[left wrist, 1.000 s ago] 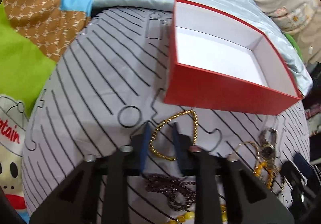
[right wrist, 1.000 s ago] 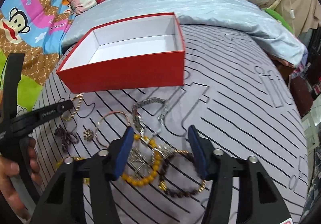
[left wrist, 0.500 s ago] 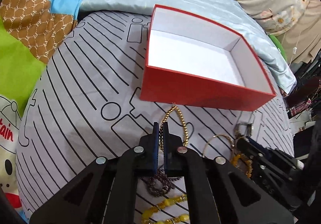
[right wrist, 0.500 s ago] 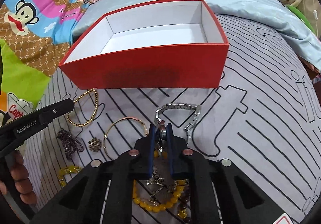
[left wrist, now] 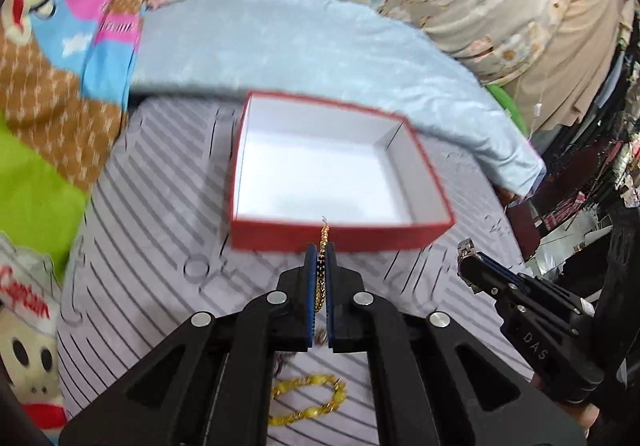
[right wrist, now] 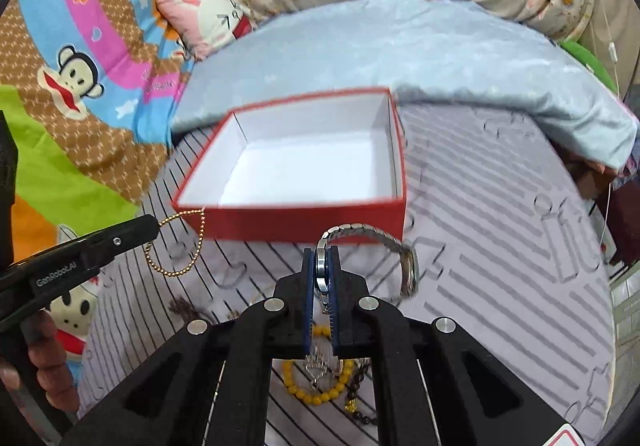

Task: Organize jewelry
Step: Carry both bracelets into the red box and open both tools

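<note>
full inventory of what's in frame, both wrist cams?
red box: 1, red outside, white inside, nothing in it, on striped cloth
gold bead chain: 1, gold, hanging from left tongs
metal watch: 1, silver, held off the cloth by right tongs
yellow bead bracelets: at least 2, yellow, on cloth near the tongs
dark bead bracelet: 1, brown, beside them
striped cloth: 1, grey with black lines
blue quilt: 1, behind box
left tongs: 1, black, shut
right tongs: 1, black, shut

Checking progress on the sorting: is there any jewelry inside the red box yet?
No, the red box shows only its bare white floor, while the gold chain and watch hang from the grippers outside it.
</note>
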A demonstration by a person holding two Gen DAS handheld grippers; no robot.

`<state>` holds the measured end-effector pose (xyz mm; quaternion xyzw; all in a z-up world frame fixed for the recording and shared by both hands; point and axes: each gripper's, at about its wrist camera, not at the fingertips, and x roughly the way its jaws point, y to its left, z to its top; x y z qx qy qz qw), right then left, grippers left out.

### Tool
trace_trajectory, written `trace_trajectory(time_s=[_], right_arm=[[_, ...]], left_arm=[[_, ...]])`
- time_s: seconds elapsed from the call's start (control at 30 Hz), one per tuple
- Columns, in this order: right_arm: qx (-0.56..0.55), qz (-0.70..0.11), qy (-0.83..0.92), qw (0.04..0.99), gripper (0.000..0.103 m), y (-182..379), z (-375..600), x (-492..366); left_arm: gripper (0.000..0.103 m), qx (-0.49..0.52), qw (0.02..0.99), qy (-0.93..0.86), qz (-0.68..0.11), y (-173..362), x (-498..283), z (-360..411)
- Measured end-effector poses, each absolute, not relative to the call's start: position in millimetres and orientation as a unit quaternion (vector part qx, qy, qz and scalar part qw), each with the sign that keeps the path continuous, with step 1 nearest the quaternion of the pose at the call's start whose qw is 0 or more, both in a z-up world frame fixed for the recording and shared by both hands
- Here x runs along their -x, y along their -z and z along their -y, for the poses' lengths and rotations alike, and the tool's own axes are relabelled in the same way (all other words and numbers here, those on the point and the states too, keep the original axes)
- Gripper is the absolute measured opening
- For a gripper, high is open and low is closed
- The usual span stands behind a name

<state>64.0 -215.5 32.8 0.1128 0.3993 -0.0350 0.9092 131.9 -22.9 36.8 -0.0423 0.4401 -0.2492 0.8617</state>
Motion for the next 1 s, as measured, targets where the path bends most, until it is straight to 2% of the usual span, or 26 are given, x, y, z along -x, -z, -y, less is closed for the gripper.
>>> trace_trajectory(time_s=[0.13, 0.3, 0.6, 0.87, 0.93, 0.97, 1.0], right_arm=[[-0.115, -0.375, 0.022, 0.919, 0.005, -60.0, 227.9, -91.5], [-0.116, -0.366, 0.013, 0.923, 0.006, -70.6, 248.7, -149.0], [-0.139, -0.408, 0.006, 0.902, 0.006, -17.7, 274.6, -231.7], [-0.120, -0.439, 0.015, 0.890, 0.008, 19.0, 271.3, -263.5], [-0.113, -0.439, 0.019, 0.891, 0.012, 21.0, 269.3, -266.4], [-0.111, -0.436, 0.020, 0.893, 0.013, 19.4, 270.2, -265.2], [-0.106, -0.431, 0.020, 0.896, 0.015, 16.5, 269.0, -263.7]], left_arm=[[0.003, 0.042, 0.872, 0.264, -0.409, -64.5, -160.3, 39.2], [0.003, 0.043, 0.877, 0.264, -0.399, -64.9, -216.0, 58.3], [0.003, 0.040, 0.862, 0.252, -0.438, -2.8, -297.2, 86.4], [0.003, 0.020, 0.852, 0.240, -0.465, 32.7, -323.3, 96.9], [0.010, 0.023, 0.853, 0.236, -0.465, 32.2, -326.2, 94.7], [0.029, 0.022, 0.858, 0.230, -0.460, 30.2, -326.8, 93.9], [0.041, 0.018, 0.864, 0.218, -0.453, 27.1, -326.0, 92.7]])
